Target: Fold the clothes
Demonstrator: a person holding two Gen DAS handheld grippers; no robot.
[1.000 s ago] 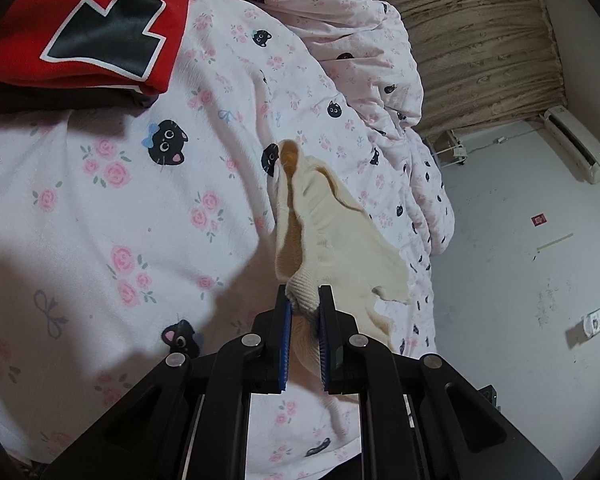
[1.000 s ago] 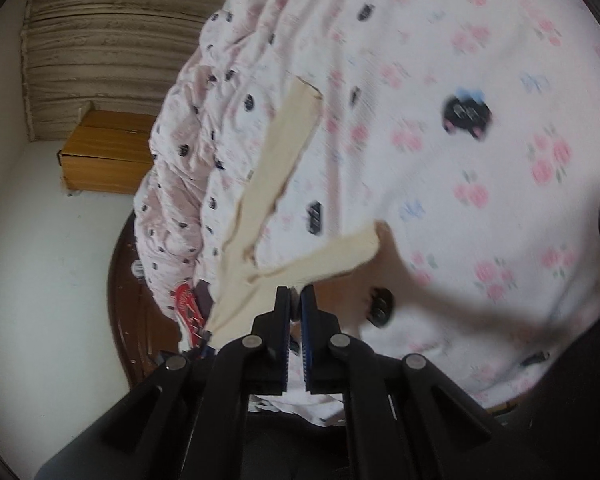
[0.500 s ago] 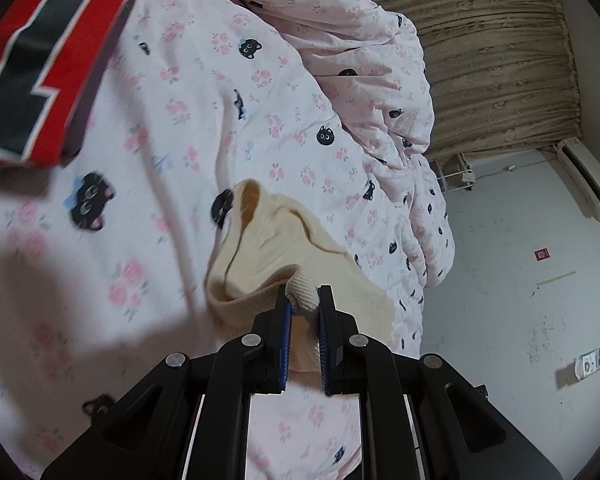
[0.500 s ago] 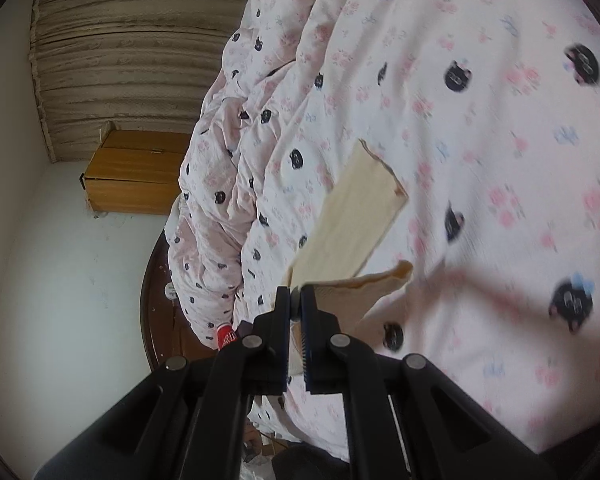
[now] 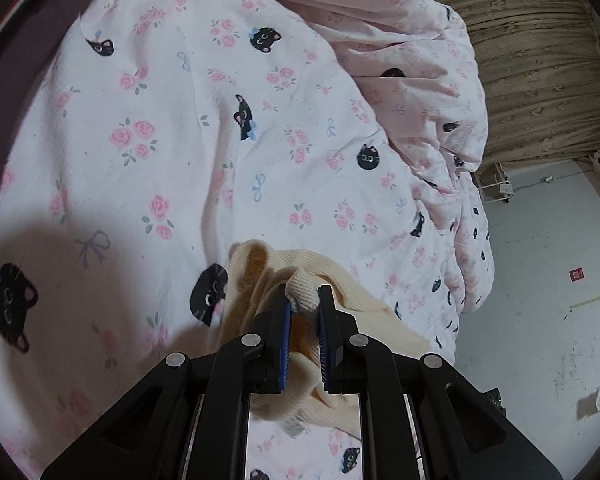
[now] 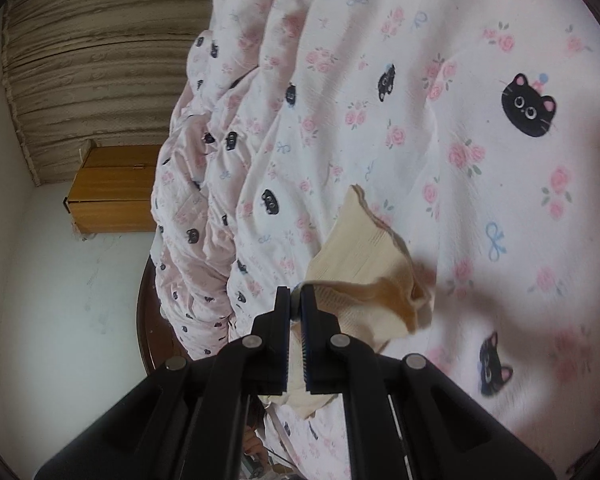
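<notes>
Pinching a ribbed hem, the left gripper (image 5: 303, 300) holds a cream knit garment (image 5: 340, 320) bunched between its blue pads, near the quilt's (image 5: 180, 140) edge. Clamped nearly together, the right gripper (image 6: 295, 300) nips another thin edge of it, the soft folds draping beside its fingers (image 6: 312, 320) over the pink, cat-and-rose printed, crumpled quilt.

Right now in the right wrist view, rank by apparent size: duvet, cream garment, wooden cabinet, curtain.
1. Duvet, fills most of the frame.
2. Curtain.
3. Cream garment and wooden cabinet look about alike; the garment sits far nearer the camera, so I won't rank them.
</notes>
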